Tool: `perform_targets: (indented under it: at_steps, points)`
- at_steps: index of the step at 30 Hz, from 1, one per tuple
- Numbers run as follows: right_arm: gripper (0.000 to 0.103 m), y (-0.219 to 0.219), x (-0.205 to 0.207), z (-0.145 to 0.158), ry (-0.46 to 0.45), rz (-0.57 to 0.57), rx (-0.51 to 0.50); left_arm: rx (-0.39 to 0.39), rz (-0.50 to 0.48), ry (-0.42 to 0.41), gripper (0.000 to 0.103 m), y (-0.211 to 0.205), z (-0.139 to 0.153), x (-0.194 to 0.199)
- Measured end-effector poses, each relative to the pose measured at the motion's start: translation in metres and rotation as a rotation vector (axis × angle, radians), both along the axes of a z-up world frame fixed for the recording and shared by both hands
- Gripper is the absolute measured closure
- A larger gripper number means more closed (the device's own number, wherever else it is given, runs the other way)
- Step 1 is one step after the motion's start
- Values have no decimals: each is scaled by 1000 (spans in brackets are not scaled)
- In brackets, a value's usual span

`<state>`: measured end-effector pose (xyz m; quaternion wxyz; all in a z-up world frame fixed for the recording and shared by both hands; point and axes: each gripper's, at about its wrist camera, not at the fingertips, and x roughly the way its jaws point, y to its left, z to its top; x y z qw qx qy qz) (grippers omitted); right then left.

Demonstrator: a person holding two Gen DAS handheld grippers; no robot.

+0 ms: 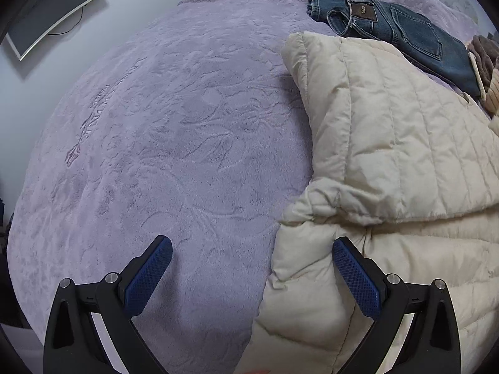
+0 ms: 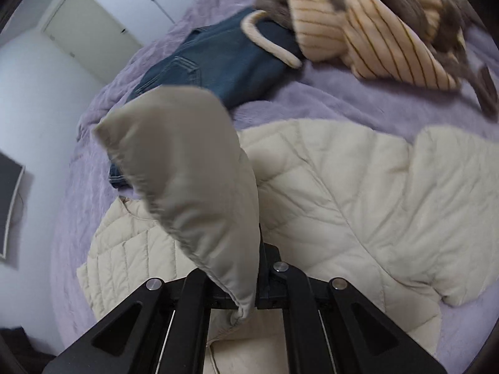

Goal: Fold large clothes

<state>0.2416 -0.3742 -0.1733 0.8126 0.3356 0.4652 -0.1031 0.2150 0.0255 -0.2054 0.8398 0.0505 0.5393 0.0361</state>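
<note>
Cream quilted jacket [image 1: 389,143], spread on a bed under a lilac blanket [image 1: 174,131], one part folded over the body. Left tool [image 1: 252,277]: jaws wide apart, nothing held, poised at the jacket's edge. Right tool [image 2: 249,293]: clamped tight on a raised flap of the jacket. Jeans [image 2: 224,62] and a striped garment [image 2: 374,40] lie beyond.

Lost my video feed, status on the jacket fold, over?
Left claw open, empty, over the purple blanket. Right claw shut on a lifted fold of the cream jacket. Jeans beyond, clear.
</note>
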Motion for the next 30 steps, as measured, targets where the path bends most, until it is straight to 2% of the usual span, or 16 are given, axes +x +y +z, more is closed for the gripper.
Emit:
perform_targets:
  at_steps: [4, 6, 8, 10, 14, 19, 23, 26, 28, 30]
  points:
    - [98, -3, -8, -16, 14, 16, 84, 34, 0, -58, 0, -14, 9, 24]
    - [98, -2, -10, -21, 6, 12, 117, 76, 51, -100, 0, -4, 12, 33]
    - [98, -1, -11, -25, 7, -4, 161, -1, 122, -73, 0, 19, 9, 39]
    - [98, 2, -17, -32, 10, -8, 208, -62, 148, -30, 0, 38, 0, 45]
    - [98, 24, -20, -42, 28, 37, 195, -36, 70, -23, 0, 41, -3, 48]
    - [98, 20, -24, -55, 32, 4, 227, -62, -79, -2, 0, 48, 6, 49]
    - [98, 23, -23, -55, 33, 15, 220, -51, -180, 18, 0, 47, 22, 38]
    - [98, 23, -23, -55, 33, 8, 223, -21, -176, 27, 0, 54, 31, 30]
    - [98, 22, -23, -57, 32, 3, 230, -71, -134, 49, 0, 65, 37, 26]
    - [98, 22, -22, -57, 29, 10, 234, -153, -85, 68, 0, 74, 40, 32]
